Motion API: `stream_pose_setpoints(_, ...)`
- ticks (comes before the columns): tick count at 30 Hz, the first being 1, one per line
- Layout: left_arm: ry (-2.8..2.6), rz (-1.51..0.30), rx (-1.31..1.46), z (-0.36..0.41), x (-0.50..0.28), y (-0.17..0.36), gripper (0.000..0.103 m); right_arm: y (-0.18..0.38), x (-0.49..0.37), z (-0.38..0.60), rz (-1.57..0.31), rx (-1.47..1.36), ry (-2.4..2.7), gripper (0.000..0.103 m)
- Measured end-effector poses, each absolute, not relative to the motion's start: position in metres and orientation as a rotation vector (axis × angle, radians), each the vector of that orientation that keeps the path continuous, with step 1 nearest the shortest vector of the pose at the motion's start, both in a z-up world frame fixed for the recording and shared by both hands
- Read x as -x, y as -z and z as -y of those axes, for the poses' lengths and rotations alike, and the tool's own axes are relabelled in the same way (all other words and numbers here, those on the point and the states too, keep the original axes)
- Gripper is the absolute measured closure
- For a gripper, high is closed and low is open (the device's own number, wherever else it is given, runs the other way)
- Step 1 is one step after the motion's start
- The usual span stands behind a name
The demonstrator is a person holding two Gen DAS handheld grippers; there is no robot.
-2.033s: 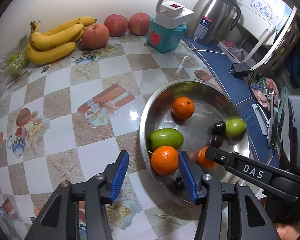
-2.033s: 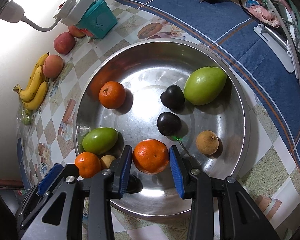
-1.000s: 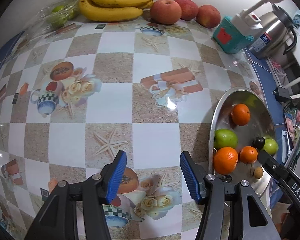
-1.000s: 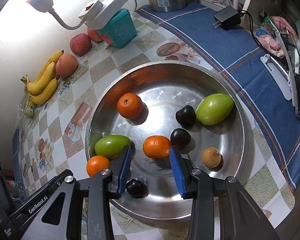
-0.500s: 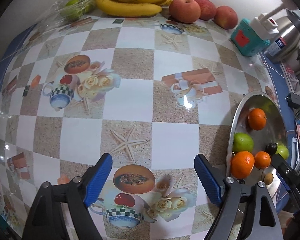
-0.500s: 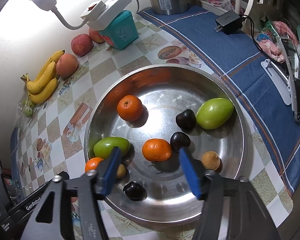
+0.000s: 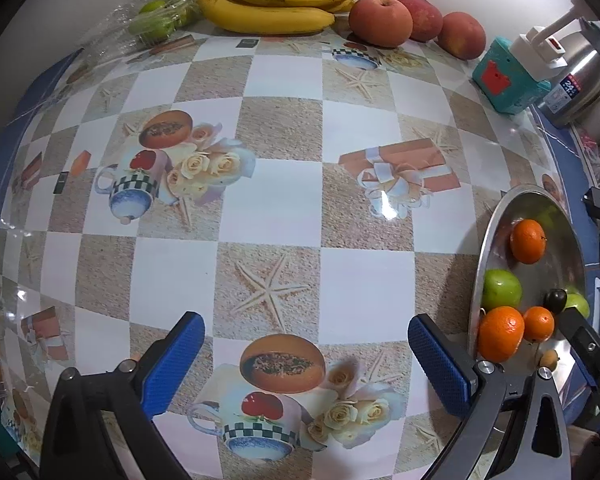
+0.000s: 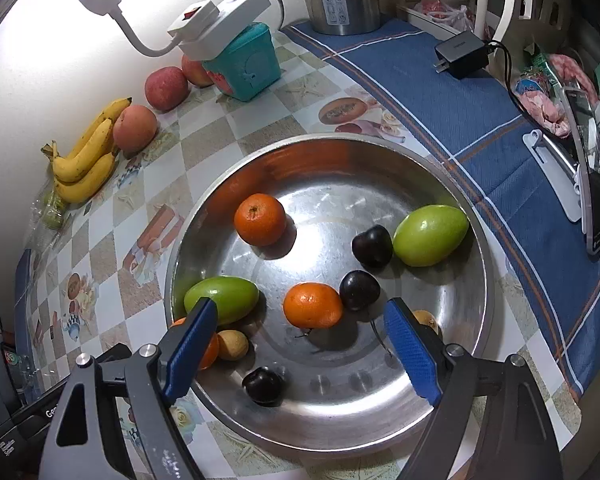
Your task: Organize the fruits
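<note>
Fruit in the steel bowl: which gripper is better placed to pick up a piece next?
Probably the right gripper: it hangs open over the steel bowl, the orange just ahead. The left gripper is open over bare tablecloth.

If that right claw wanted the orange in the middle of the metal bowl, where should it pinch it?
Probably across its widest middle, coming straight down from above. The orange is round and sits low in the bowl, so only its top and flanks are free. A dark plum touches one side, so the pads should go on the other two sides. The right gripper is open and empty.
</note>
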State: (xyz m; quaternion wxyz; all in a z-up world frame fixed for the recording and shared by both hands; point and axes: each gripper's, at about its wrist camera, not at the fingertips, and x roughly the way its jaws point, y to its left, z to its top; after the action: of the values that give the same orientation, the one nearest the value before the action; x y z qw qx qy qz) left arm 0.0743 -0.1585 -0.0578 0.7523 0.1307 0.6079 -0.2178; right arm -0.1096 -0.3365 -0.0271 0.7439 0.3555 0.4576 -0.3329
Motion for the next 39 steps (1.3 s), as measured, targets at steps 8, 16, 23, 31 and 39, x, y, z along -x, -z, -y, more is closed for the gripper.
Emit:
stream_pose_setpoints(8,0.461,-1.328,-0.282,0.155,-0.074,0.059,0.000,0.028,0.106,0.334,-1.010,-0.747,0.722,0.017)
stream_pose_setpoints(16,0.447,-1.331,-0.278,0.154,-0.074,0.060,0.000,0.028,0.104,0.333,-1.011,-0.719,0.725,0.002)
stream_pose_setpoints(23,0.447,-1.327,-0.273,0.152,-0.075,0.059,0.000,0.027,0.104,0.332,-1.015,-0.703,0.728,0.002)
stream_pose_setpoints(31,0.487,-1.318,-0.273,0.151,-0.072,0.053,0.000,0.026,0.100,0.325,-1.021,-0.682,0.709,0.002)
stream_pose_setpoints(39,0.456,-1.276,-0.281,0.142,-0.066,0.040,0.000,0.023,0.099,0.318,-1.012,-0.675,0.687,0.002)
